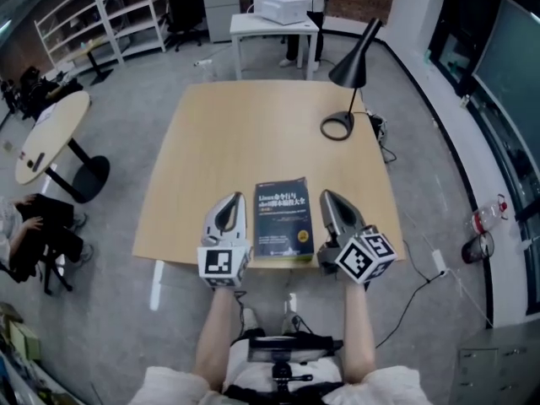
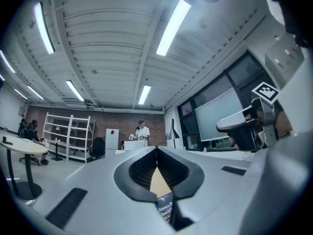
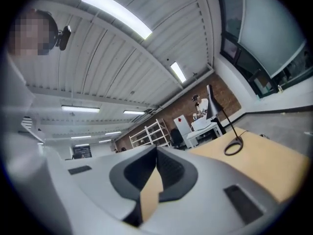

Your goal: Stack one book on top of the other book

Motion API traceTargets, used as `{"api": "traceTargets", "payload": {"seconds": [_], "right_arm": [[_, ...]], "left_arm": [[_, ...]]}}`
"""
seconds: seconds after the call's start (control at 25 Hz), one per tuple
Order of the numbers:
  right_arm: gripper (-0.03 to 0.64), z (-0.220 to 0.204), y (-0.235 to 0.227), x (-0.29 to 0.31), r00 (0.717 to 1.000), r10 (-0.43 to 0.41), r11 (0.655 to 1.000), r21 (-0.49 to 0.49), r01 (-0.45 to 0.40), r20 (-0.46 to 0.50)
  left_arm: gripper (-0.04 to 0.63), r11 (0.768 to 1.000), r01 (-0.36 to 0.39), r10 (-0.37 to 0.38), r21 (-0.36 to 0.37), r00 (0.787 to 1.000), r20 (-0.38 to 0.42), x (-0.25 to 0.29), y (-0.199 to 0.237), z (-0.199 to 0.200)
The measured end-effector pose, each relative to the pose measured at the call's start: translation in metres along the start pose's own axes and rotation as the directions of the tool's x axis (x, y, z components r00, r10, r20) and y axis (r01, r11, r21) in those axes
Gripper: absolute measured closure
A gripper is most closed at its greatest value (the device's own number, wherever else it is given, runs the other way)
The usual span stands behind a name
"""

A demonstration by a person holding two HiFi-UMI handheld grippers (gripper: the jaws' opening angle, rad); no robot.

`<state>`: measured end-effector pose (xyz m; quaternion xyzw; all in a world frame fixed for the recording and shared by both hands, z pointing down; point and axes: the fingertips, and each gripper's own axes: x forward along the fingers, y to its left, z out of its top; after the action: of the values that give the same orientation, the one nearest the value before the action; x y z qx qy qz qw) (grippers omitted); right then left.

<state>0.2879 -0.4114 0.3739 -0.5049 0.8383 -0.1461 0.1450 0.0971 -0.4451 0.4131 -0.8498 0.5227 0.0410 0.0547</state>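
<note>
Book (image 1: 283,218) flat at near counter (image 1: 253,133) edge. Left tongs (image 1: 229,201) and right tongs (image 1: 330,198) pressed together, empty, either side of book. Stack likely done, so hands off.

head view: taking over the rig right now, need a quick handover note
Left gripper: jaws shut, nothing between them, just left of the book.
Right gripper: jaws shut, empty, just right of the book.
Things: one dark blue book lies flat near the front edge of the table, between the two grippers. A desk lamp stands at the far right.
Done: neither gripper holds a book. Only one cover shows from above, so a second book under it cannot be confirmed.
Left: check the stack from the side. If both books are there, the job looks finished.
</note>
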Motion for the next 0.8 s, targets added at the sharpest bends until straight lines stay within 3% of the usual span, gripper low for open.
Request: {"api": "traceTargets", "payload": {"seconds": [0.08,0.24,0.48,0.64,0.8], "right_arm": [[0.617,-0.003,0.003,-0.009,1.000,0.006,1.000,-0.014,-0.006,-0.017],[0.618,-0.009,0.009,-0.027,1.000,0.008,1.000,-0.010,-0.008,-0.016],[0.618,-0.015,0.027,-0.068,0.998,-0.046,0.988,-0.148,0.041,-0.034],[0.618,-0.030,0.055,-0.103,0.998,-0.043,0.986,-0.166,0.034,-0.054],[0.618,-0.049,0.094,-0.145,0.997,-0.047,0.989,-0.143,0.038,-0.056]], "left_arm": [[0.589,1.000,0.026,-0.026,-0.013,1.000,-0.018,-0.006,-0.011,-0.003],[0.589,1.000,0.005,-0.004,0.023,1.000,-0.020,-0.021,-0.023,0.005],[0.589,0.998,-0.029,0.027,-0.064,0.999,-0.030,-0.068,-0.043,0.004],[0.589,0.993,-0.051,0.047,-0.103,0.998,-0.040,-0.117,-0.053,0.000],[0.589,0.996,-0.006,0.003,-0.088,0.999,-0.040,-0.173,-0.070,0.003]]}}
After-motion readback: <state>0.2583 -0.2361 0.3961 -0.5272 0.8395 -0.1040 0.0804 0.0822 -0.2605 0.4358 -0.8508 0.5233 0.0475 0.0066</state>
